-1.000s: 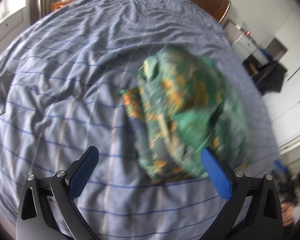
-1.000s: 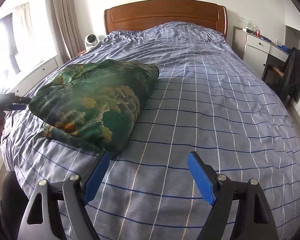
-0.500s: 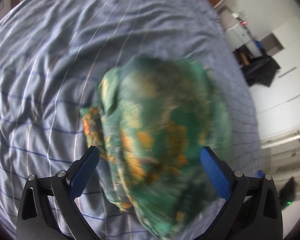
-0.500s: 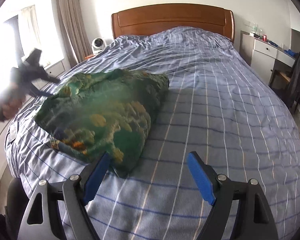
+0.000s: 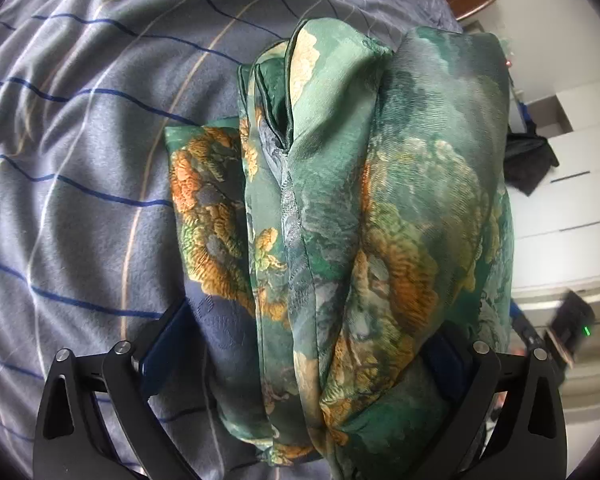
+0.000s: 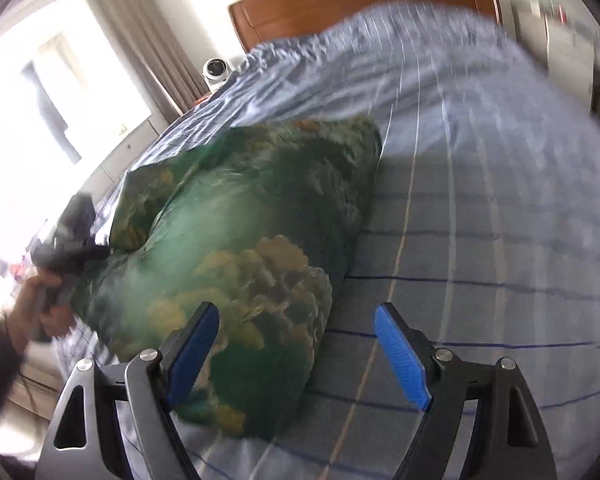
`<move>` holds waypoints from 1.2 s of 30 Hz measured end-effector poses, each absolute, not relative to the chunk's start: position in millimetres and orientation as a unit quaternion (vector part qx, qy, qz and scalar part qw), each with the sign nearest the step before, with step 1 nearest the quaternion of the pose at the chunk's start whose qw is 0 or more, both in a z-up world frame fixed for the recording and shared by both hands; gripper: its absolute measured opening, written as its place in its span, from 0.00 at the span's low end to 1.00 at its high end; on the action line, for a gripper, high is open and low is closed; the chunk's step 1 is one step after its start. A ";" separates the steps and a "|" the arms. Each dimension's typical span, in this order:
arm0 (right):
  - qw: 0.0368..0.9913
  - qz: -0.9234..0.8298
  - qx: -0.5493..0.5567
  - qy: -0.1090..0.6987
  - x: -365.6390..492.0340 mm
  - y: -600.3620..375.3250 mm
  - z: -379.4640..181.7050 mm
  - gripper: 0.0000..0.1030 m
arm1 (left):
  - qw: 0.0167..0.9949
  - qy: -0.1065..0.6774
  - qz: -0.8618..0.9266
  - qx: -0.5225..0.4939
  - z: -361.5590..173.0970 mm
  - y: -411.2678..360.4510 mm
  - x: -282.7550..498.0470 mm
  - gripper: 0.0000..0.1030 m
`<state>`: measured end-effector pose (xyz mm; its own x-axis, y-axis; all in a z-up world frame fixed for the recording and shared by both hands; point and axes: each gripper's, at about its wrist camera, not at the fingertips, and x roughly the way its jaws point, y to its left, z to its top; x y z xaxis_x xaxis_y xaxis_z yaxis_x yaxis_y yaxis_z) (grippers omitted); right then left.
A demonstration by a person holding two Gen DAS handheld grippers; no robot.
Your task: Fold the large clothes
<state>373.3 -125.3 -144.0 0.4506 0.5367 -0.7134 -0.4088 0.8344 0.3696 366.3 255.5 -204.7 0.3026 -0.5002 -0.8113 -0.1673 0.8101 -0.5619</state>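
Observation:
A folded green garment with orange and cream print (image 5: 360, 220) lies in a thick bundle on the blue checked bedspread (image 5: 80, 160). My left gripper (image 5: 304, 344) is open, its blue fingers (image 5: 164, 344) on either side of the bundle's near end; the right finger is mostly hidden by cloth. In the right wrist view the same garment (image 6: 244, 240) lies left of centre. My right gripper (image 6: 296, 352) is open and empty, its left finger (image 6: 192, 352) over the garment's near edge. The left gripper and the hand holding it show blurred at the bundle's far left (image 6: 60, 264).
The wooden headboard (image 6: 360, 4) is at the far end of the bed. A small white fan (image 6: 216, 70) and curtains (image 6: 140, 40) stand by the window on the left. A white cabinet (image 6: 568, 44) and dark clothing (image 5: 528, 160) are to the right of the bed.
My left gripper has moved in from above the bed until its open fingers straddle the bundle's end. My right gripper has moved closer to the garment and tilted.

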 end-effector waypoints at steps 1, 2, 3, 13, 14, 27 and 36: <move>0.839 0.284 0.086 0.455 380.8 -126.2 -151.6 0.80 | 0.752 0.579 -0.115 -0.293 -207.6 257.2 366.6 1.00; 0.828 0.289 0.103 0.469 390.4 -127.0 -161.9 0.80 | 0.749 0.579 -0.119 -0.300 -211.3 257.0 370.9 1.00; 0.815 0.300 0.116 0.483 397.7 -125.8 -171.9 0.80 | 0.747 0.578 -0.122 -0.305 -214.8 259.9 375.9 1.00; 0.710 0.359 0.248 0.553 444.5 -97.3 -220.9 0.86 | 0.753 0.565 -0.127 -0.314 -230.5 260.5 381.4 1.00; 0.732 0.349 0.201 0.550 441.3 -84.8 -210.8 0.85 | 0.754 0.565 -0.124 -0.312 -228.3 255.0 385.4 1.00; 0.872 0.336 -0.105 0.341 336.6 -27.3 -111.3 0.70 | 0.849 0.472 -0.119 -0.206 -103.3 192.7 365.7 0.54; 0.863 0.341 -0.022 0.372 440.7 -54.7 -99.9 0.71 | 0.853 0.472 -0.114 -0.194 -122.7 170.5 469.7 0.64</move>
